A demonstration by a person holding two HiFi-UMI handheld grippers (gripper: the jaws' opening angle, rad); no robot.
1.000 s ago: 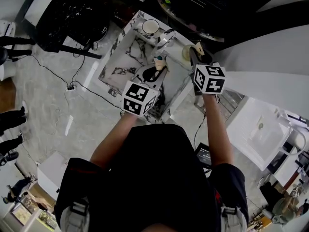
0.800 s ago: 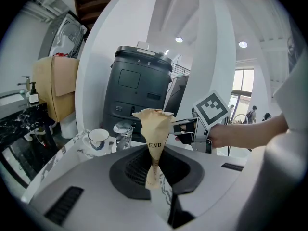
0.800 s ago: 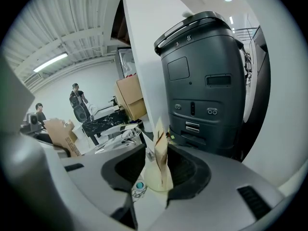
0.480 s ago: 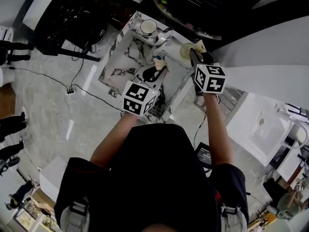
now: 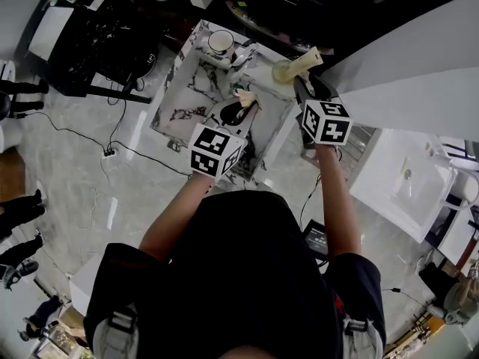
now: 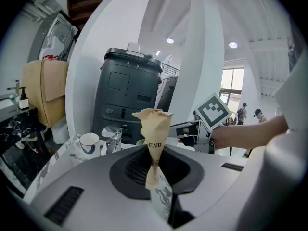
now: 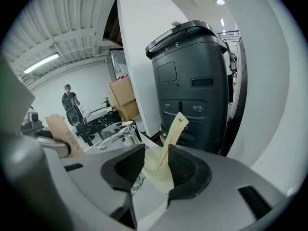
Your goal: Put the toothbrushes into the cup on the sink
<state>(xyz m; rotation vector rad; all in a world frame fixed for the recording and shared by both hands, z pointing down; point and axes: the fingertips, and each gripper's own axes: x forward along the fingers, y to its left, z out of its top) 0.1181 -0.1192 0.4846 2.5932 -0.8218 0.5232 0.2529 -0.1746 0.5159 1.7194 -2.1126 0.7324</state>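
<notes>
Sink [image 5: 187,88]: marbled basin, just left of the cup [image 5: 282,71].
Right gripper [image 7: 156,162]: jaws now apart and holding nothing, just in front of the cup.
Left gripper [image 6: 154,172]: jaws closed on the second wrapped toothbrush [image 6: 153,129], over the basin, near the cup.
First toothbrush [image 5: 307,57]: a second ago it was in the right jaws; now it stands leaning inside the cup.
Meaning: one is delivered, I judge; the left one remains.
</notes>
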